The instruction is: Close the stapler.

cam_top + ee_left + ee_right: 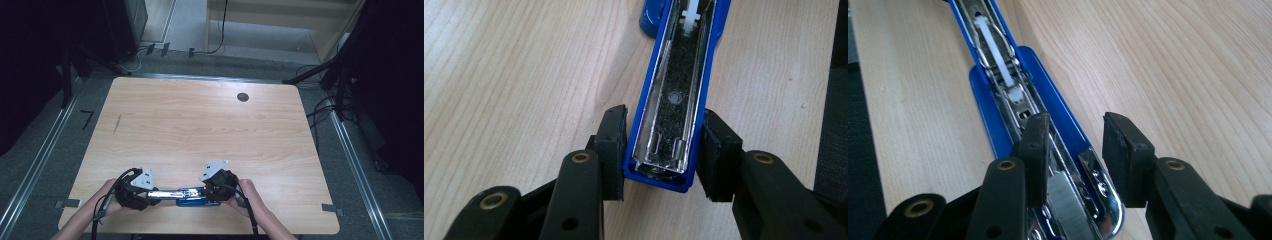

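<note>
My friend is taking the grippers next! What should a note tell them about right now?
Left gripper: jaws clamped on the sides of the blue stapler's opened top arm, at its tip.
Right gripper: jaws apart over the stapler's base, one finger resting in the metal channel; nothing gripped.
Where: the stapler lies unfolded between both grippers at the near edge of the wooden table.
Done: stapler swung open, white pusher visible; whether staples are loaded cannot be told.
Left: probably steady the base and fold the arm back shut.
</note>
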Available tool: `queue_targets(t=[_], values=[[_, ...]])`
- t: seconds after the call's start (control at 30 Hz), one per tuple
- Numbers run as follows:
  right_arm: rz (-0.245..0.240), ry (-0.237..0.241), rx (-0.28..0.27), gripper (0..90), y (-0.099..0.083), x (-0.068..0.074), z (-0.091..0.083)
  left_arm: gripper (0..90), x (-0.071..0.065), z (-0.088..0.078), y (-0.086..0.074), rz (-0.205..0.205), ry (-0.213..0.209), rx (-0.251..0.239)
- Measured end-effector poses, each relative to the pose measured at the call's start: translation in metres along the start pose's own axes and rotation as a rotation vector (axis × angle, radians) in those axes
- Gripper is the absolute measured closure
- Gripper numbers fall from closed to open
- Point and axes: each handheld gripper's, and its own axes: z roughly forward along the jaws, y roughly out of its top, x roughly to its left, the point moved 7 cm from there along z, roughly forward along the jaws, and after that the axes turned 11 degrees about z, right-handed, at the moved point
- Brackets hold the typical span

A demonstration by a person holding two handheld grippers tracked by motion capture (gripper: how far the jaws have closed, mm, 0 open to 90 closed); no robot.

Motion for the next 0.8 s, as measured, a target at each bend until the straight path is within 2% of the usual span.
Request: queue_targets(t=[0.17,0.4,0.43,0.47,0.53,0.63,0.8], values=[[-0.031,-0.002,-0.005,74.7,0.002,0.007,0.002,61.7,-0.001,-0.003,0.002,0.014,0.013,-0.005],[-0.032,0.011,-0.030,76.6,0.004,0.013,0.003,62.3,-0.002,-0.005,0.004,0.023,0.018,-0.014],[-0.044,0.029,-0.044,80.7,0.007,0.018,0.003,62.3,-0.002,-0.005,0.004,0.027,0.020,-0.015],[-0.044,0.029,-0.044,80.7,0.007,0.018,0.003,62.3,-0.002,-0.005,0.004,0.028,0.022,-0.014],[-0.077,0.040,-0.036,83.9,0.010,0.029,0.006,62.4,-0.002,-0.006,0.004,0.033,0.026,-0.013],[-0.098,0.029,-0.020,84.5,0.010,0.034,0.011,62.5,-0.003,-0.006,0.004,0.036,0.030,-0.014],[-0.076,0.030,-0.031,84.7,0.011,0.030,0.010,62.8,-0.004,-0.008,0.005,0.050,0.037,-0.016]])
